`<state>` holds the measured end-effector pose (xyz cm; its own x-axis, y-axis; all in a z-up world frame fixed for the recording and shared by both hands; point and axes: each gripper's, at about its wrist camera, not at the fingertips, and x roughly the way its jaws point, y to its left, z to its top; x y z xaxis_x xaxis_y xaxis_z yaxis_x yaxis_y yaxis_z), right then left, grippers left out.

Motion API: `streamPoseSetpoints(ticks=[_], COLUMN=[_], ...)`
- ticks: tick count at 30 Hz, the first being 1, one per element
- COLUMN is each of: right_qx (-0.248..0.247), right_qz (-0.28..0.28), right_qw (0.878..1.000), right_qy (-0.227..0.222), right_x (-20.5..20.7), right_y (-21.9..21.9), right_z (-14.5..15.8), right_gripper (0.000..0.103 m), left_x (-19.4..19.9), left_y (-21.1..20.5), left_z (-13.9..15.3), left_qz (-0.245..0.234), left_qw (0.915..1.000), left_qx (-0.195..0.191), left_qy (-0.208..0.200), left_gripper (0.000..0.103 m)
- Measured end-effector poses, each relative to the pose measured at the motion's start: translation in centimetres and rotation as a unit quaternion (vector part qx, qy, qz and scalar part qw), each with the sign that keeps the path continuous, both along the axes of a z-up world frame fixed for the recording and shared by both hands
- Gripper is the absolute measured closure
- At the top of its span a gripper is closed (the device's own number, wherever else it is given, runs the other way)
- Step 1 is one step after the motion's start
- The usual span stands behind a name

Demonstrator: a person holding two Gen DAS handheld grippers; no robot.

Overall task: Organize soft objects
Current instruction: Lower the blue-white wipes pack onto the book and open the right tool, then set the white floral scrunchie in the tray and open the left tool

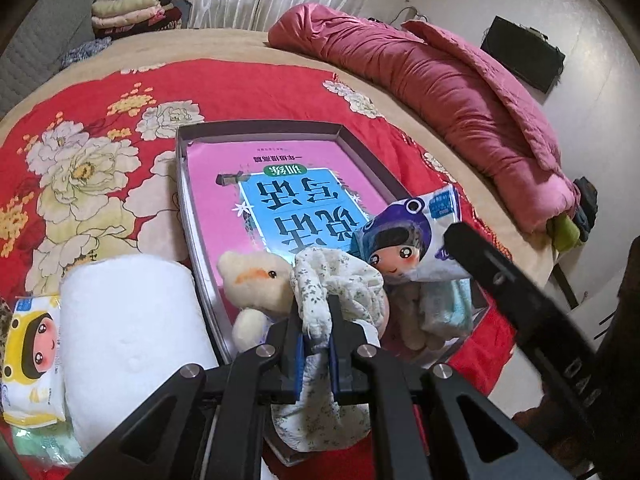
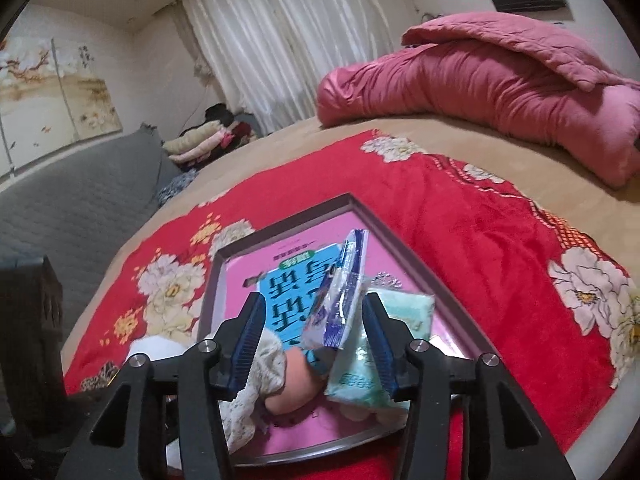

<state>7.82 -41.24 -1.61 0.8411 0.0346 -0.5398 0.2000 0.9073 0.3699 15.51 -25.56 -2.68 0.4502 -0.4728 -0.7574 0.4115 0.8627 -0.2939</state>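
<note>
We are clamping our left gripper on the floral cloth of a plush toy lying in the shallow box. Our right gripper is standing apart around a purple tissue pack, pads not pressing. Beyond, the pink book is lying in the box on the red blanket.

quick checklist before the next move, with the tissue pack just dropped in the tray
1. Right gripper pads clear of the purple tissue pack: ok, jaws apart.
2. Pack settled flat: not ok, it stands on edge.
3. Left gripper shut on the floral cloth: ok.
4. Plush toy inside the tray: ok.
5. White roll and yellow tissue pack in the tray: not ok, beside it.
6. Whether the cloth snags the toy: cannot tell.
</note>
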Motion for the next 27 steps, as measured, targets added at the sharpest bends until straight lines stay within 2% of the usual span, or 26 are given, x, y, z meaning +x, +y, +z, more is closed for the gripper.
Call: streamPoseSetpoints(ticks=[3, 5, 9, 16, 20, 23, 27], right_qx=[-0.001, -0.001, 0.003, 0.006, 0.003, 0.005, 0.004], right_qz=[-0.012, -0.019, -0.031, -0.036, -0.034, -0.036, -0.037], right_qw=[1.0, 1.0, 1.0, 0.999, 0.999, 0.999, 0.999], right_qy=[0.001, 0.002, 0.003, 0.003, 0.002, 0.004, 0.007], right_x=[-0.1, -0.2, -0.4, -0.5, -0.4, -0.3, -0.3], right_y=[-0.4, -0.6, -1.2, -1.5, -1.5, -1.5, -1.6], right_z=[0.0, -0.1, -0.3, -0.4, -0.4, -0.5, -0.6], right_gripper=[0.048, 0.043, 0.041, 0.039, 0.039, 0.038, 0.038], left_x=[-0.1, -0.2, -0.1, 0.1, -0.1, -0.2, -0.3], left_y=[-0.3, -0.4, -0.4, -0.1, -0.2, 0.1, 0.6], left_z=[-0.1, -0.1, -0.1, 0.0, 0.2, 0.5, 1.2], left_qz=[-0.005, -0.005, -0.007, -0.007, -0.007, -0.006, 0.0], left_qw=[0.9999, 0.9999, 0.9999, 0.9999, 0.9999, 0.9998, 0.9995], left_qx=[0.008, 0.008, 0.009, -0.011, -0.008, -0.019, -0.029], left_qy=[-0.005, -0.005, -0.004, 0.008, 0.002, 0.001, -0.009], left_gripper=[0.093, 0.093, 0.093, 0.084, 0.081, 0.072, 0.054])
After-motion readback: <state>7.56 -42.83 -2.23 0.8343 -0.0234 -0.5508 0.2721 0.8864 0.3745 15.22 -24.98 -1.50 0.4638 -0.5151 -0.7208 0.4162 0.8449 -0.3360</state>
